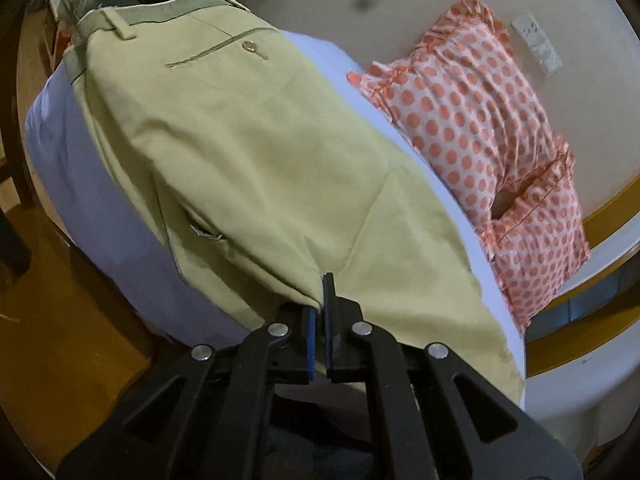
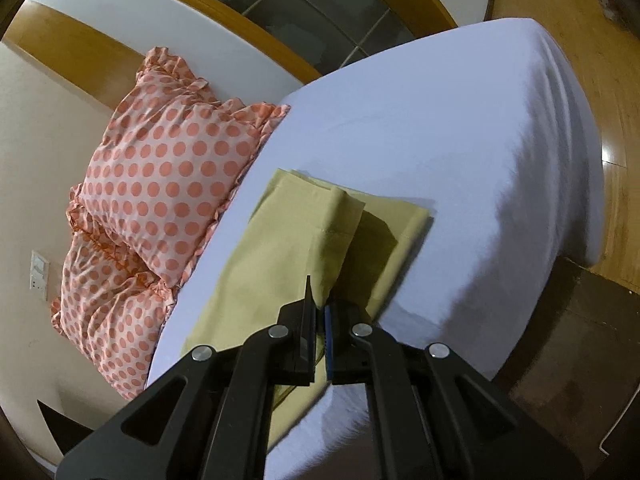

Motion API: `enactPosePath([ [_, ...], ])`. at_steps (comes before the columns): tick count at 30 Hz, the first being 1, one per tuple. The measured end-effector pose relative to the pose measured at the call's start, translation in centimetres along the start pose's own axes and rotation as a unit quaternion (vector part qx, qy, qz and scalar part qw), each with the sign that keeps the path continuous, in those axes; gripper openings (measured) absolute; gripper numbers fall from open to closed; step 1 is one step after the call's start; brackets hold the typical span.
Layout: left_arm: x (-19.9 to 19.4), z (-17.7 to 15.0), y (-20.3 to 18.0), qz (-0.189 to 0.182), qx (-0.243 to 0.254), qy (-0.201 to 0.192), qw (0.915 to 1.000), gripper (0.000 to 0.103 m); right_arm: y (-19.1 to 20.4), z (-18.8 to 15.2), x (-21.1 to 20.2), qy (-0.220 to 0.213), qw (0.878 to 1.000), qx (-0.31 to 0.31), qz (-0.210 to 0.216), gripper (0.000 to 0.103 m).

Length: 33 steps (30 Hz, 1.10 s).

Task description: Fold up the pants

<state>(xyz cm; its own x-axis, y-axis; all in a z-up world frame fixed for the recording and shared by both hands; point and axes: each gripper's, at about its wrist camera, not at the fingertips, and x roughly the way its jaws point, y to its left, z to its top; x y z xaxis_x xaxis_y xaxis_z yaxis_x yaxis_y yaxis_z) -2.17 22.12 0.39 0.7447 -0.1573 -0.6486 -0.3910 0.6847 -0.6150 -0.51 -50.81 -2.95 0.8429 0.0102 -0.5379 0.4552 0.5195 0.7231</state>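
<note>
Khaki pants (image 1: 260, 152) lie on a white-sheeted bed (image 1: 72, 168), waistband and buttoned back pocket at the far end. My left gripper (image 1: 320, 300) is shut on the pants' near edge, where the fabric bunches between the blue pads. In the right wrist view the leg ends of the pants (image 2: 304, 232) lie flat, with one hem lifted. My right gripper (image 2: 320, 304) is shut on that lifted hem, just above the sheet (image 2: 460, 128).
Two orange polka-dot pillows (image 1: 480, 120) (image 2: 160, 176) lie against the wall beside the pants. A wooden headboard (image 2: 240, 8) and wooden floor (image 2: 560, 20) surround the bed. The bed's edge drops off close to the right gripper.
</note>
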Motion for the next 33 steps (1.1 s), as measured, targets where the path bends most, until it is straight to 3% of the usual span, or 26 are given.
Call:
enactPosePath([
  [2,-0.1,-0.3,-0.2,0.007,0.018,-0.009,0.9998,0.008,0.7,-0.1,-0.3,-0.003,0.999,-0.028,-0.017,0.004],
  [4,-0.6,-0.8,-0.3,0.005,0.036,-0.021,0.9991,0.011,1.0,0.0,-1.2,-0.016,0.999,-0.034,-0.024,0.024],
  [5,-1.2,-1.0,-0.3,0.000,0.044,-0.031,0.9985,0.016,0.9,0.1,-1.8,-0.030,0.998,-0.033,-0.032,0.050],
  [6,-1.7,-1.3,-0.3,-0.004,0.054,-0.043,0.9976,0.023,0.7,0.3,-2.6,-0.054,0.997,-0.035,-0.044,0.062],
  [8,-2.6,-1.7,-0.3,-0.002,0.070,-0.063,0.9955,0.035,0.3,0.6,-3.1,-0.070,0.995,-0.040,-0.063,0.062],
  [13,-3.1,-2.4,0.2,-0.021,0.082,-0.069,0.9940,0.043,-0.2,0.8,-2.4,-0.061,0.996,-0.042,-0.057,0.055],
  [14,-3.1,-2.5,0.3,-0.027,0.081,-0.069,0.9940,0.045,-0.2,0.7,-2.0,-0.051,0.997,-0.042,-0.046,0.048],
  [16,-3.1,-2.7,0.4,-0.038,0.079,-0.069,0.9938,0.047,0.2,0.1,-1.7,-0.042,0.997,-0.050,-0.033,0.046],
  [17,-3.1,-2.7,0.5,-0.042,0.079,-0.069,0.9936,0.047,0.3,-0.1,-1.5,-0.040,0.997,-0.054,-0.030,0.035],
  [18,-3.1,-2.8,0.5,-0.044,0.080,-0.070,0.9934,0.049,0.2,-0.2,-1.0,-0.029,0.998,-0.053,-0.021,0.018],
  [19,-3.1,-2.8,0.5,-0.045,0.081,-0.074,0.9929,0.051,0.3,-0.2,-0.6,-0.020,0.998,-0.050,-0.013,0.011],
  [22,-3.6,-2.9,0.5,-0.047,0.091,-0.091,0.9906,0.057,0.9,-0.1,0.3,-0.024,0.998,-0.059,0.003,0.007],
  [25,-4.5,-3.1,0.7,-0.041,0.105,-0.112,0.9872,0.072,5.6,-0.7,0.1,-0.033,0.993,-0.102,0.041,0.006],
  [27,-5.0,-3.3,0.8,-0.039,0.122,-0.126,0.9836,0.079,10.2,-1.8,0.2,-0.024,0.985,-0.146,0.088,0.006],
  [30,-5.3,-3.6,0.8,-0.049,0.139,-0.132,0.9803,0.087,18.9,-6.5,0.7,0.025,0.955,-0.227,0.190,0.006],
  [31,-5.4,-3.8,0.9,-0.051,0.144,-0.134,0.9792,0.089,21.7,-9.0,1.1,0.056,0.939,-0.254,0.225,0.006],
  [33,-5.5,-4.3,0.8,-0.059,0.160,-0.138,0.9755,0.091,26.8,-15.8,2.1,0.135,0.896,-0.315,0.283,0.006],
])
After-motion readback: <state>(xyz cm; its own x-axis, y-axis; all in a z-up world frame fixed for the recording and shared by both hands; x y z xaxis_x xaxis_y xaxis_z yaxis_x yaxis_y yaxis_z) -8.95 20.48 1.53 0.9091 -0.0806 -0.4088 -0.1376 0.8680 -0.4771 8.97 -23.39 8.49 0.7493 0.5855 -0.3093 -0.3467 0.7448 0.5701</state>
